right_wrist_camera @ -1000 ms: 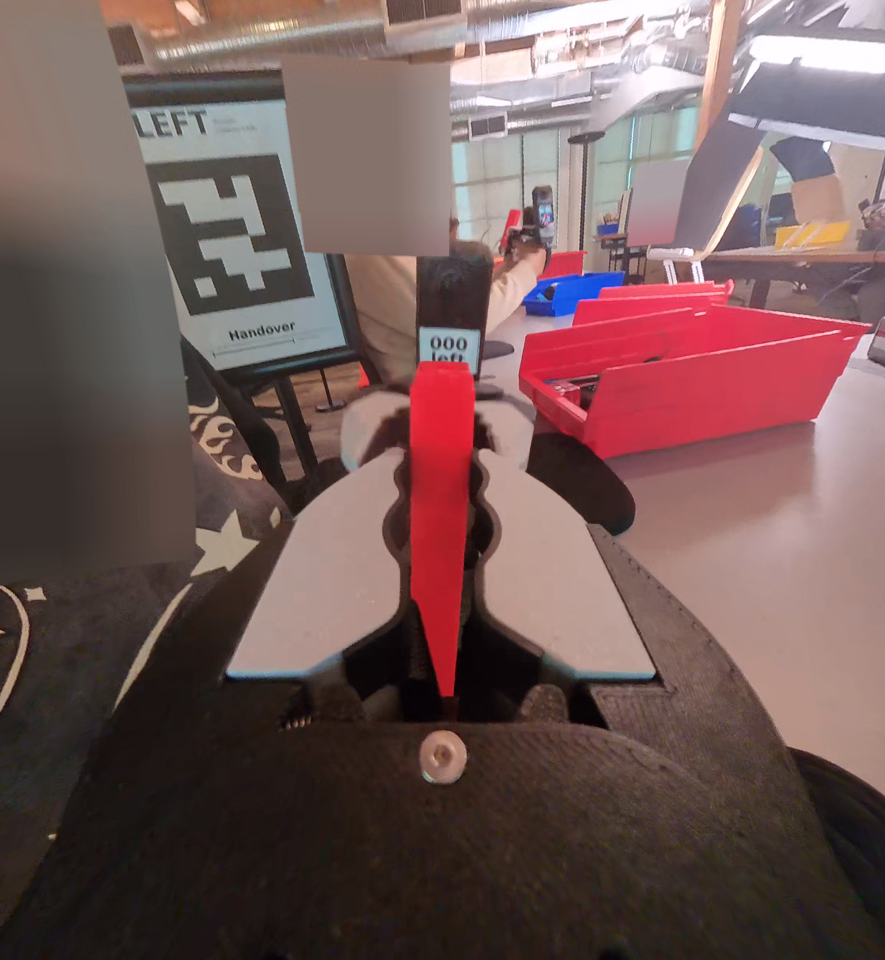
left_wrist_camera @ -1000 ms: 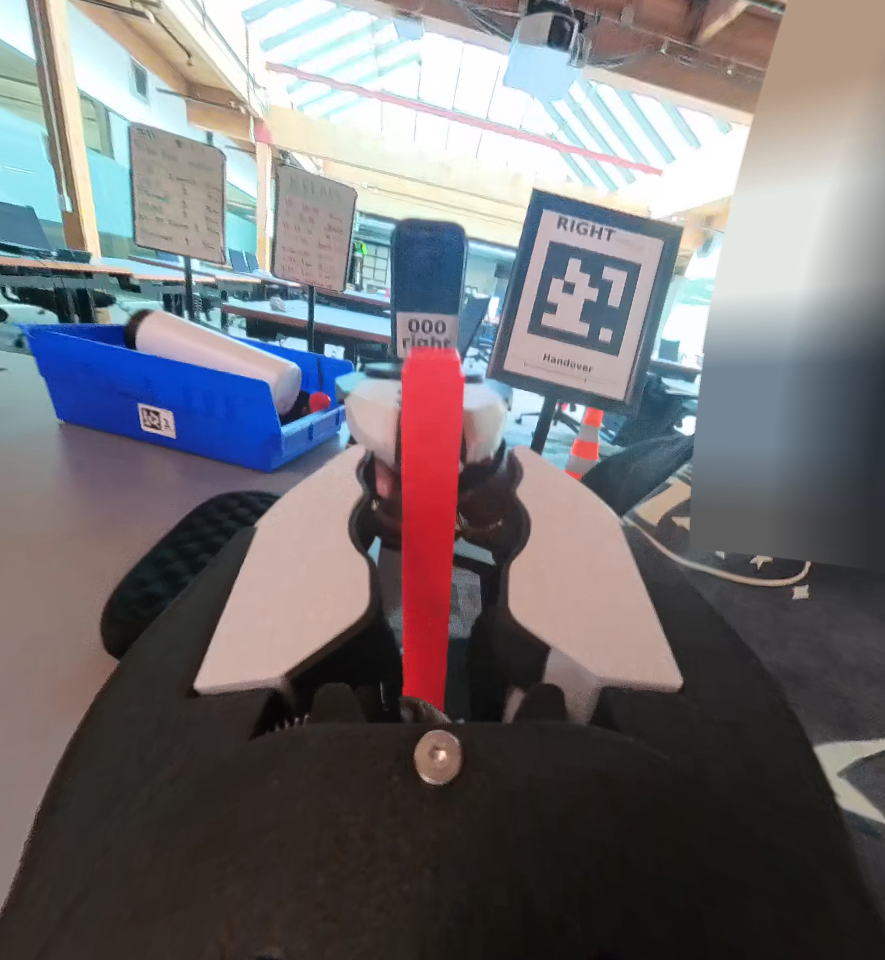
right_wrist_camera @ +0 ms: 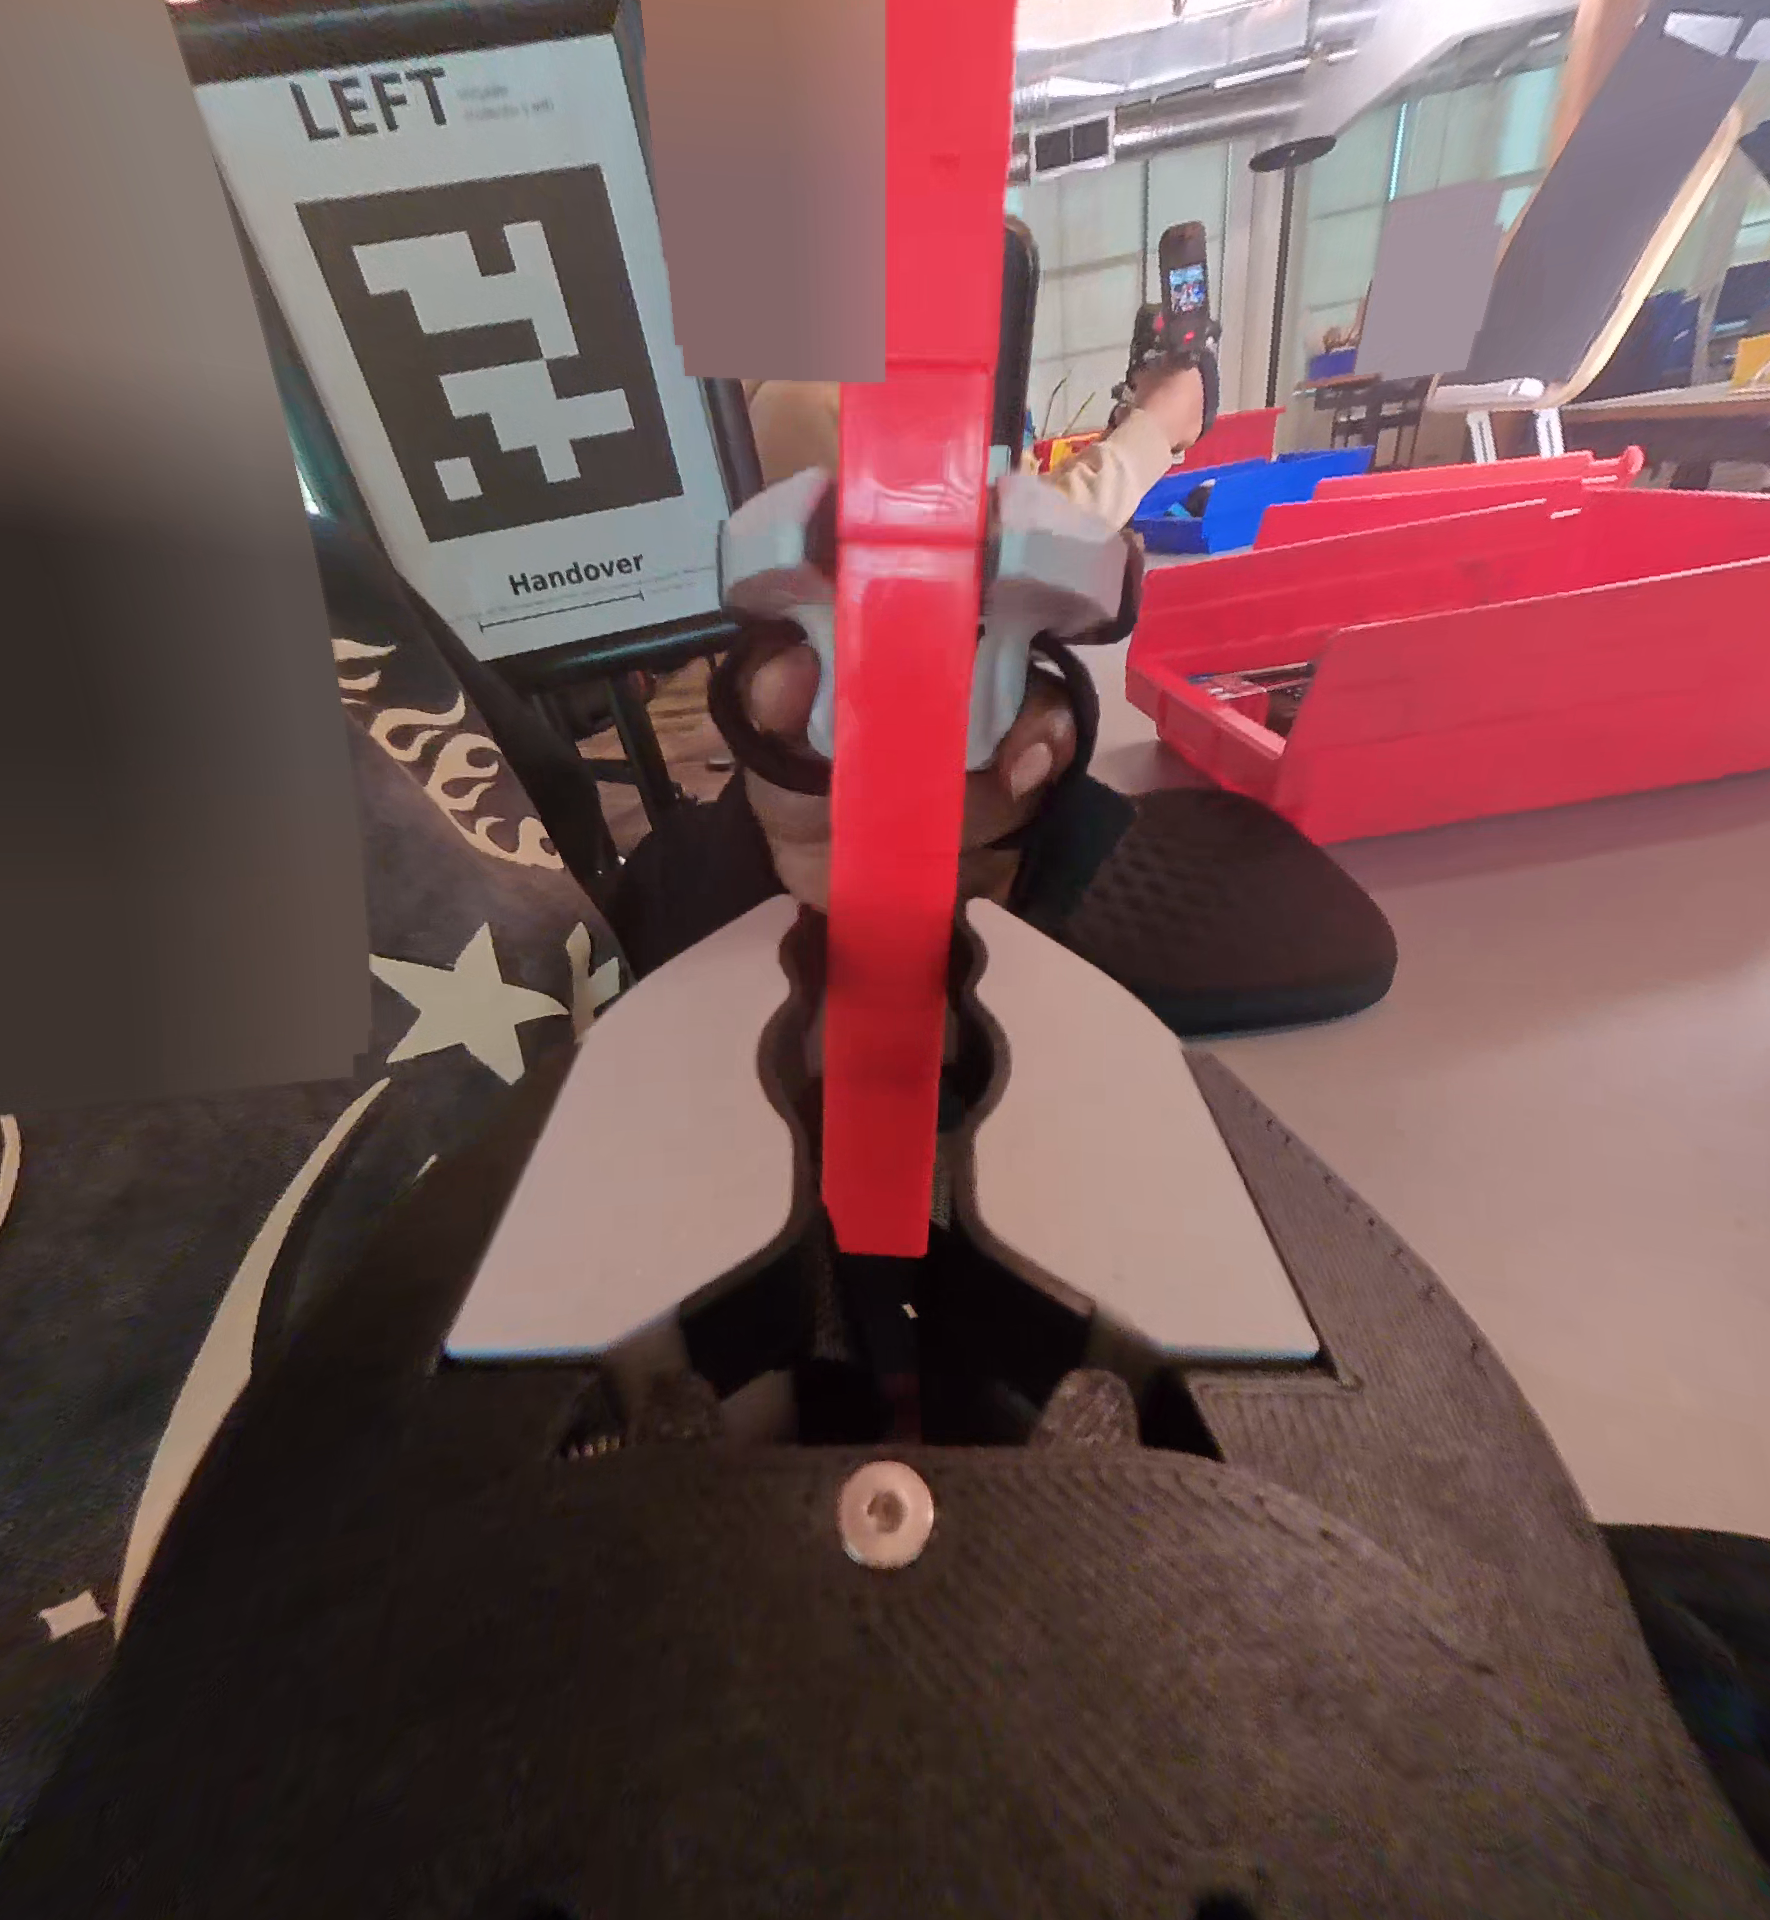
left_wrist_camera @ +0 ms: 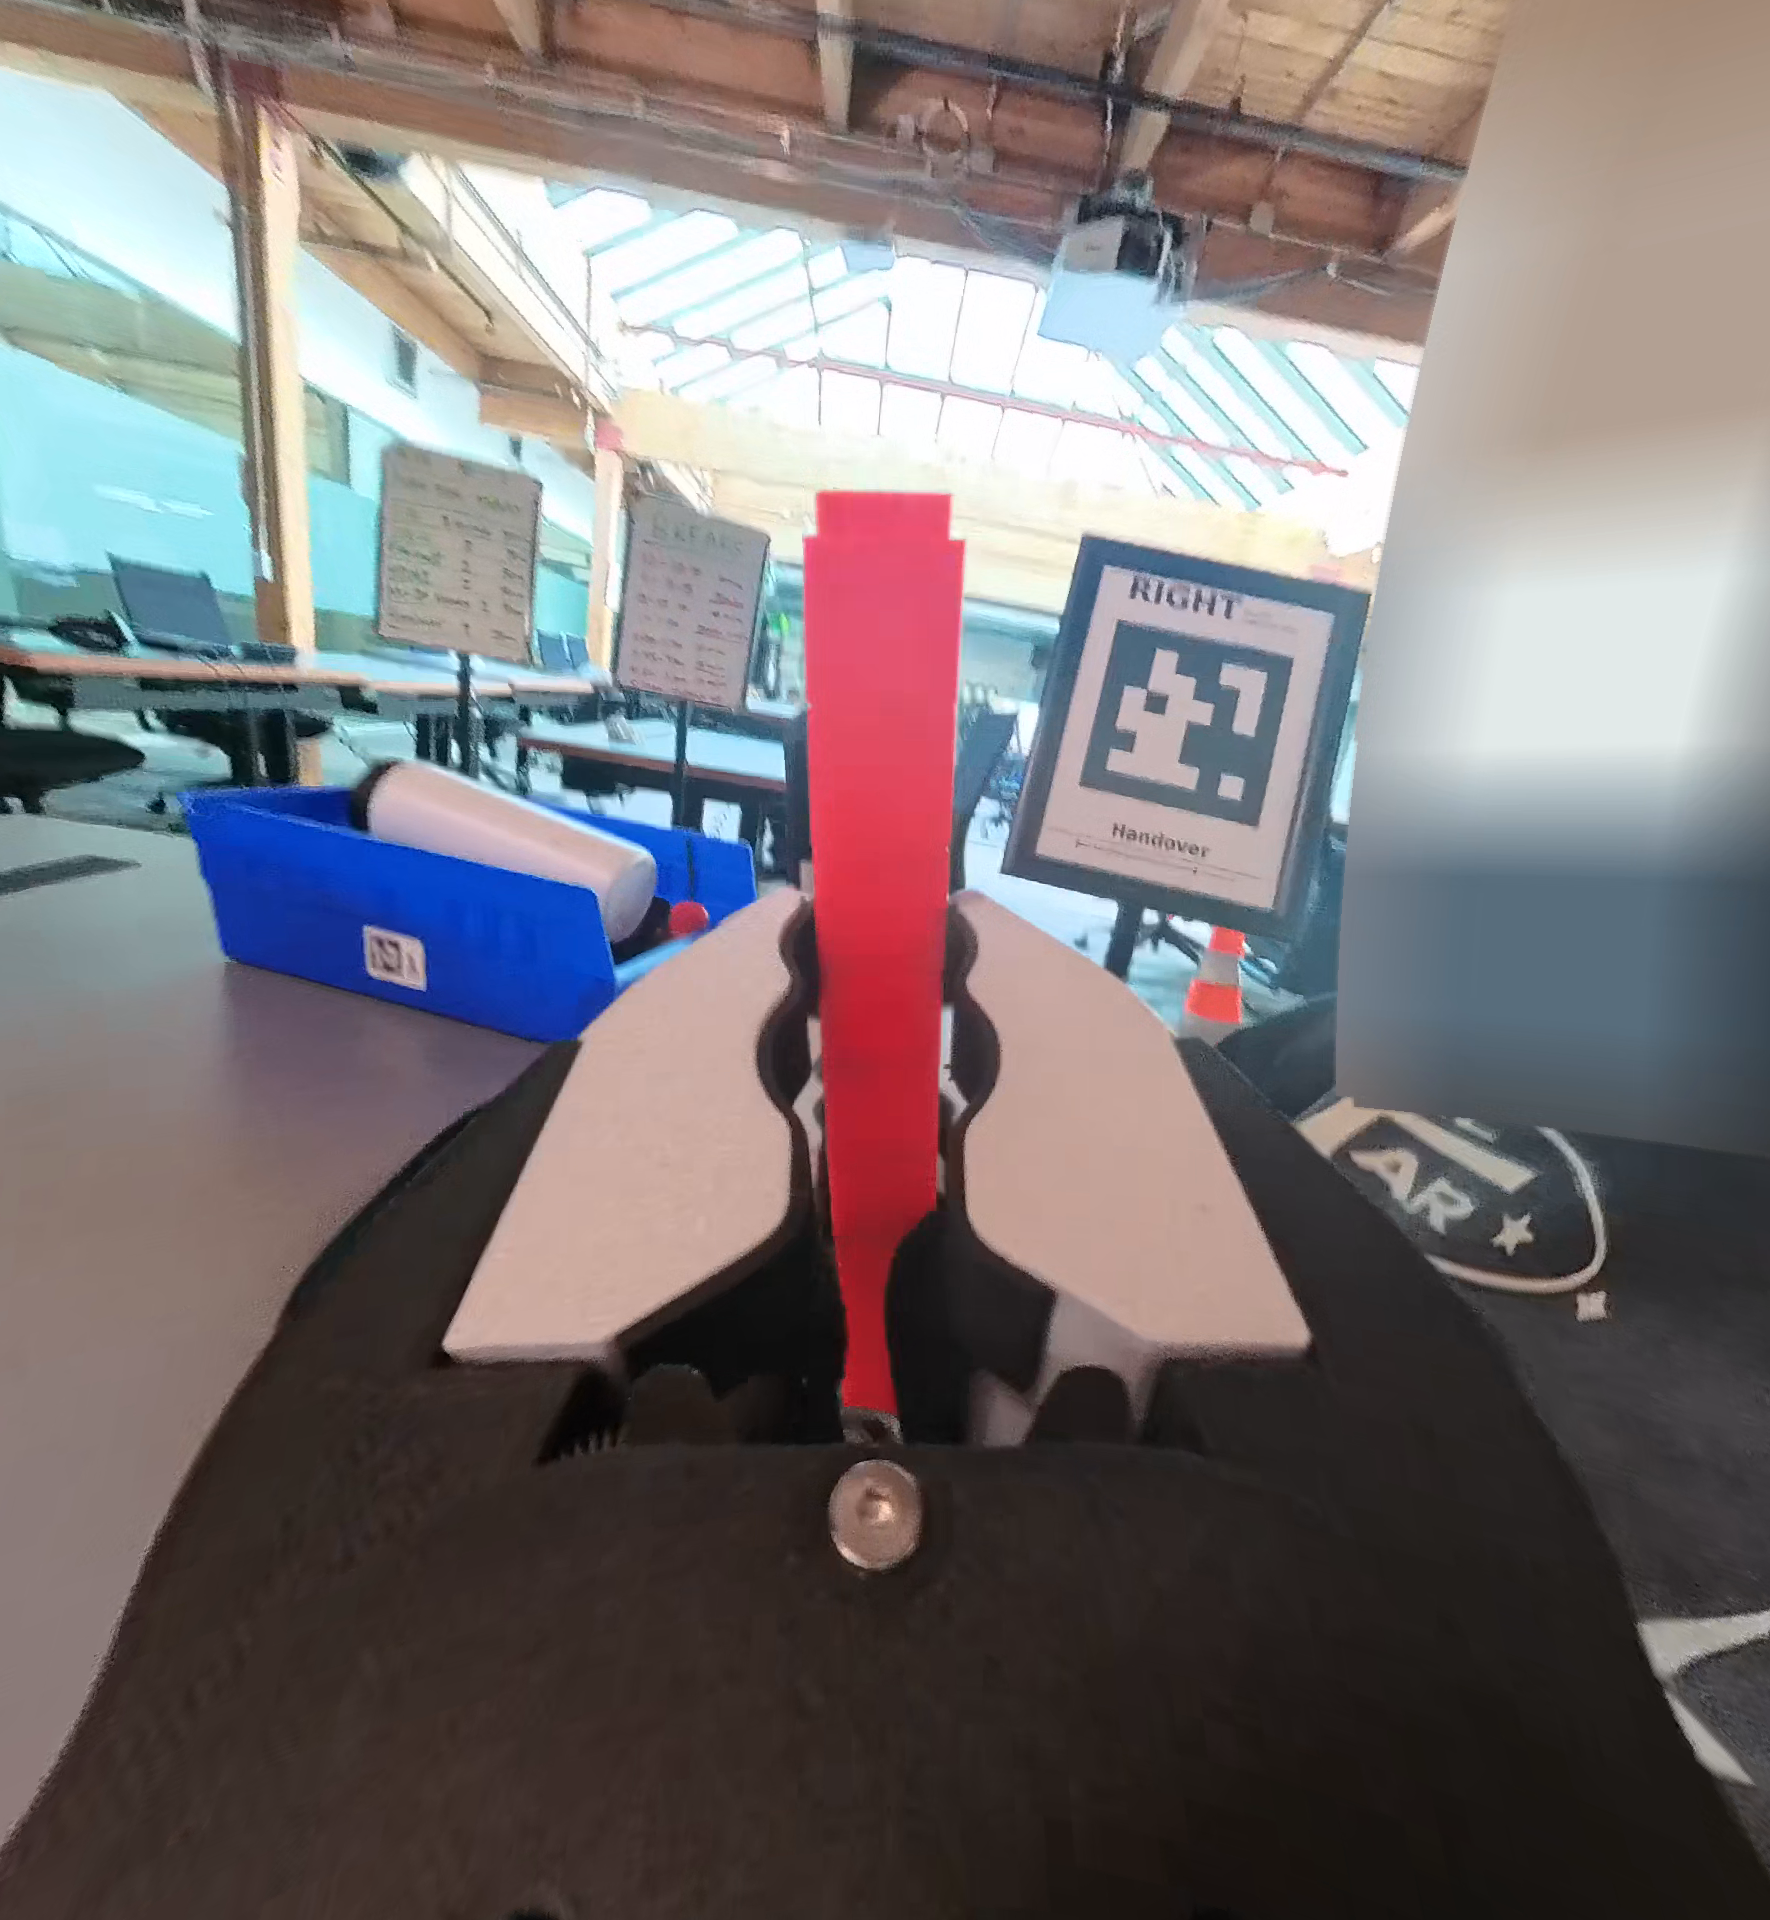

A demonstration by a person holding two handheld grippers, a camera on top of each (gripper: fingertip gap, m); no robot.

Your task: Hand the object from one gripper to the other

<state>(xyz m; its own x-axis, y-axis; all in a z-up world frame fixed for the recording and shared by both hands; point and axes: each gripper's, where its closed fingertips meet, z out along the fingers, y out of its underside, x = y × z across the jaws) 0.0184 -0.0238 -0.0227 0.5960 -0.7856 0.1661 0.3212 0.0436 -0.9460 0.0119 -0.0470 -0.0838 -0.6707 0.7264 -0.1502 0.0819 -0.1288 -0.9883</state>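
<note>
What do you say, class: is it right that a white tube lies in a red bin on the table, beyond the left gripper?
Not quite. The bin is blue, not red, as the left wrist view shows. The rest stands: the white tube lies in it, on the table, beyond the left gripper.

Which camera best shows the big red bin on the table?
The right wrist view: the red bin sits at its right side, long wall and open top visible. The left wrist view shows none of it, only a blue bin.
</note>
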